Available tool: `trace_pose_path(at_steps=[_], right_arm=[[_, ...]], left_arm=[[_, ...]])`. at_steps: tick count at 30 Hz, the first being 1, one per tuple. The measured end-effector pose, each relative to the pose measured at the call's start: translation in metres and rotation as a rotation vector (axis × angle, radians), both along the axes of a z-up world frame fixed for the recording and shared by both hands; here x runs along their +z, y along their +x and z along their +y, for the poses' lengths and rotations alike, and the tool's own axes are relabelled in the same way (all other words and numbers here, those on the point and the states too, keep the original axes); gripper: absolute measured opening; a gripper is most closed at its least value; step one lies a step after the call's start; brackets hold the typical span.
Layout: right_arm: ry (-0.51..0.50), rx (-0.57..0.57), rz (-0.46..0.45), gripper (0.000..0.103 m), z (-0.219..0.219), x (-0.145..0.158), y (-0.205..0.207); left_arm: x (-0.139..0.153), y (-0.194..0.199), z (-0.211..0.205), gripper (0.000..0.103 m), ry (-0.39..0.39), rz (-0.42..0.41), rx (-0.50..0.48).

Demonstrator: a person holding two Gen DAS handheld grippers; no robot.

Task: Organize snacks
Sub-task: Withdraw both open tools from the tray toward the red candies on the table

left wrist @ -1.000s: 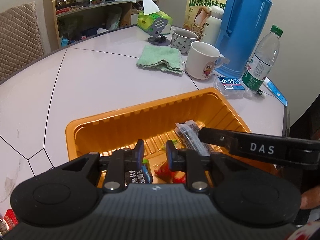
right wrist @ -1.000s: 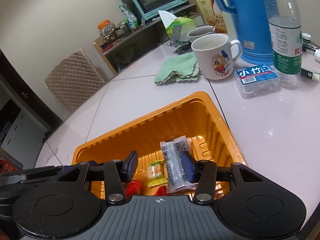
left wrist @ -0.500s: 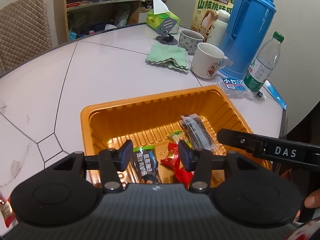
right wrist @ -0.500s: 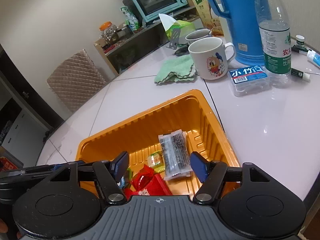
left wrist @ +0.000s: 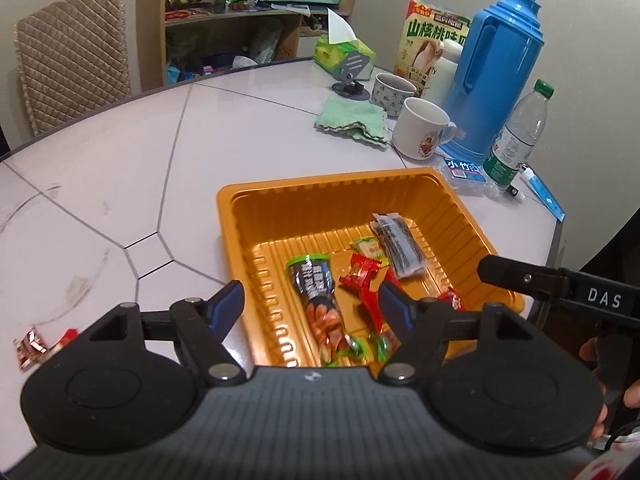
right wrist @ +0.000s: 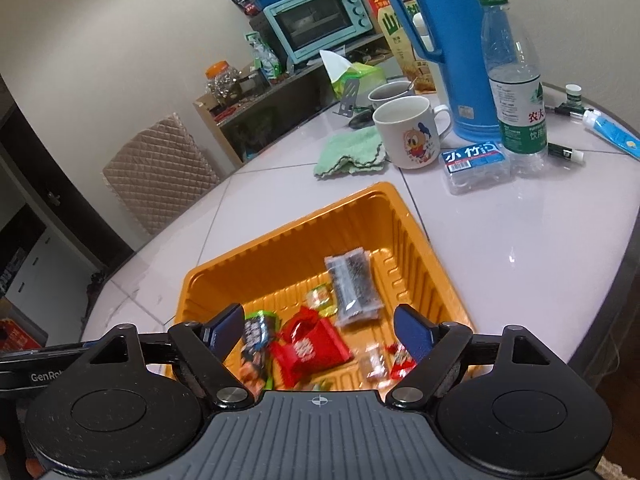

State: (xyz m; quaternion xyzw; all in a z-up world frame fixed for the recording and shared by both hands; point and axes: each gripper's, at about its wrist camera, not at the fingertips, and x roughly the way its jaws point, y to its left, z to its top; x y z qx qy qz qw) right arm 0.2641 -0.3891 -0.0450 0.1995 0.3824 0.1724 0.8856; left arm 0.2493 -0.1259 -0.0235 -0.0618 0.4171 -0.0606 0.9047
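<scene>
Both grippers are pulling up and back from the ribbed orange plastic tray (left wrist: pixel 256 216), jaws having just been opening, leaving a dark green-topped snack pouch (left wrist: pixel 316 300) and red wrappers (right wrist: pixel 308 346) inside. Left gripper (left wrist: pixel 312 304) and right gripper (right wrist: pixel 320 330) are spread, empty. A small red packet (left wrist: pixel 30 346) is lying on the white table (left wrist: pixel 120 168), left of the left gripper, showing only in the left view.

left hand-held gripper (left wrist: pixel 311 300): black arms, blue fingertip pads, silver pivot screws, two round black discs, ribbed grey body with a small crosshair mark.
right hand-held gripper (right wrist: pixel 320 330): same build; white "DAS" lettering on its side arm in the left view.
markings: "GenRo" lettering at the right view's left edge.
</scene>
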Motion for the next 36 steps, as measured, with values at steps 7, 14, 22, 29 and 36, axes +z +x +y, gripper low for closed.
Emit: trace_pose_path(at_steps=[7,14,22,29,36], right_arm=[[-0.019,0.058,0.003,0.082,0.013,0.011,-0.030],[-0.055,0.140,0.017,0.082,0.040,0.013,-0.061],[-0.053,0.252,0.065,0.082,0.083,0.005,-0.091],[-0.060,0.354,0.102,0.082,0.130,-0.005,-0.106],[-0.071,0.415,0.115,0.082,0.174,-0.009,-0.109]], left_arm=[[0.011,-0.040,0.020,0.071,-0.008,-0.017,0.036],[0.012,-0.082,0.044,0.072,-0.009,-0.006,0.072],[0.004,-0.122,0.080,0.072,-0.013,0.027,0.132],[-0.002,-0.151,0.117,0.072,-0.010,0.050,0.191],[-0.007,-0.166,0.154,0.071,-0.009,0.070,0.251]])
